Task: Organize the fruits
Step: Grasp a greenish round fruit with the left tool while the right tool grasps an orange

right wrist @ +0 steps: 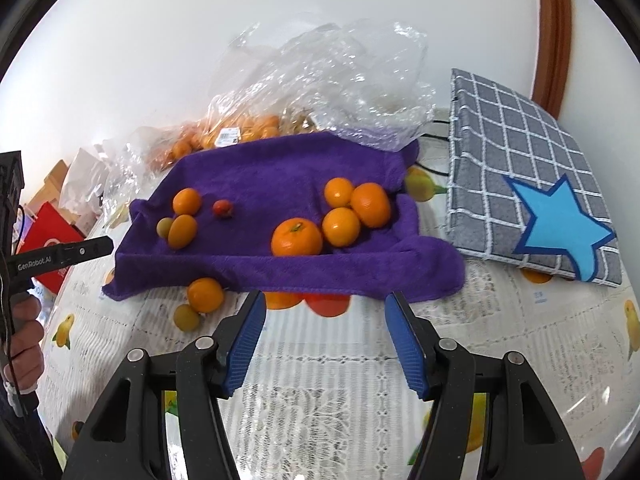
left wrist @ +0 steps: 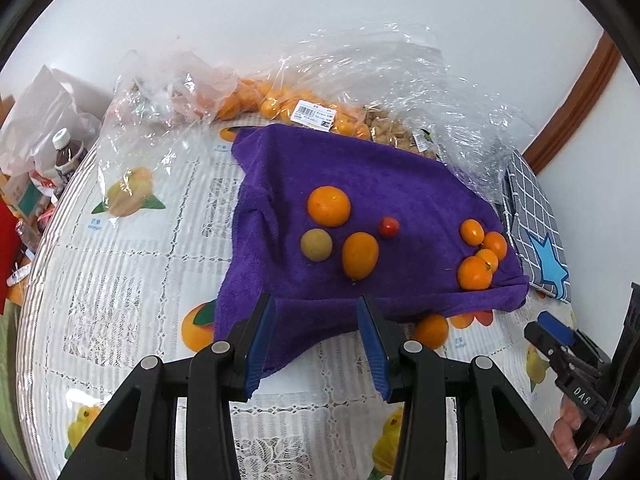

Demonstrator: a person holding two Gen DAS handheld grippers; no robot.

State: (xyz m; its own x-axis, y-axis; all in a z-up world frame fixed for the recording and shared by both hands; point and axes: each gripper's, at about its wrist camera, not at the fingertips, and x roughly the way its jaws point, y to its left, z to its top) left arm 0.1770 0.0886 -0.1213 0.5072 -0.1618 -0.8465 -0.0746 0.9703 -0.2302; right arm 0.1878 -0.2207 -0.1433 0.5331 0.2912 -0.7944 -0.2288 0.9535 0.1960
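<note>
A purple towel (left wrist: 360, 168) (right wrist: 280, 168) lies on the fruit-print tablecloth. On its left part sit a round orange (left wrist: 329, 205), an oval orange (left wrist: 360, 255), a yellow-green fruit (left wrist: 316, 244) and a small red fruit (left wrist: 389, 227). Several oranges (left wrist: 480, 256) (right wrist: 341, 227) cluster at its right. Off the towel's front edge rest one orange (right wrist: 205, 295) (left wrist: 431, 331) and a small yellow-green fruit (right wrist: 186, 317). My left gripper (left wrist: 318, 320) is open over the towel's front hem, gripping nothing. My right gripper (right wrist: 325, 308) is open just short of the hem, over bare tablecloth.
Clear plastic bags of small oranges (left wrist: 312, 116) and pale nuts (left wrist: 400, 136) lie behind the towel against the wall. A grey checked cushion with a blue star (right wrist: 528, 184) sits to the right. A bottle (left wrist: 68, 152) and a red bag (right wrist: 48, 236) stand past the table's left edge.
</note>
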